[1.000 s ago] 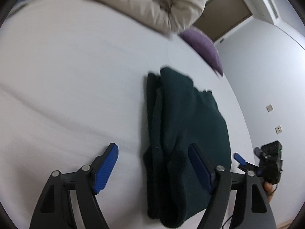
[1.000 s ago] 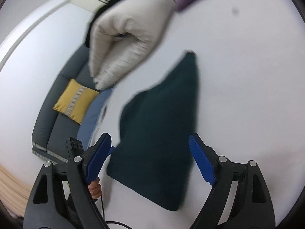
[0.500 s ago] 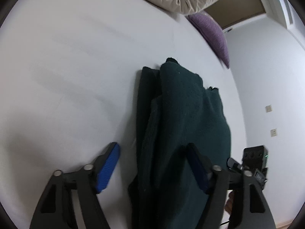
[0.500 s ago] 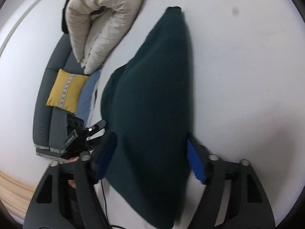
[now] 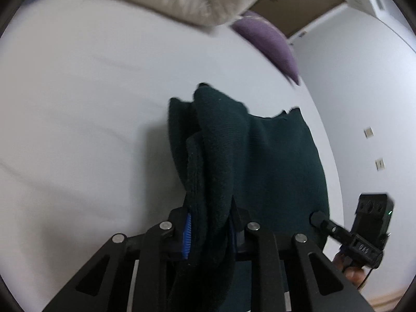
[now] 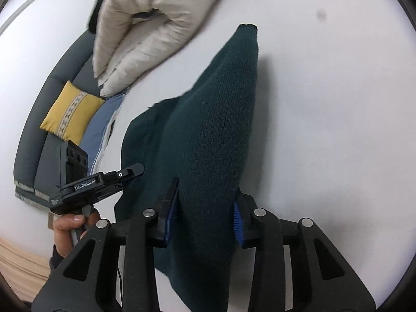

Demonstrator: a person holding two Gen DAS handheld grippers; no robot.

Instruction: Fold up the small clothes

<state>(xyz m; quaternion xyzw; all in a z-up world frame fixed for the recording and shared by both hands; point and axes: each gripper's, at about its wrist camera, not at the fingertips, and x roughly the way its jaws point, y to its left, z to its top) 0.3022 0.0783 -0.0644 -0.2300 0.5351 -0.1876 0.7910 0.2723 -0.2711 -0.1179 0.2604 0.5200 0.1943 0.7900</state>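
Knitwear, a dark green garment, is now gathered between both sets of jaws, where a second ago it lay flat ahead of them, untouched. The left gripper is closing on a bunched fold at its near edge; the right gripper is closing on the opposite near corner. Ahead of the tools the cloth is lifted off the white bed. A fold-over is judged ready to begin. A beige jacket lies beyond.
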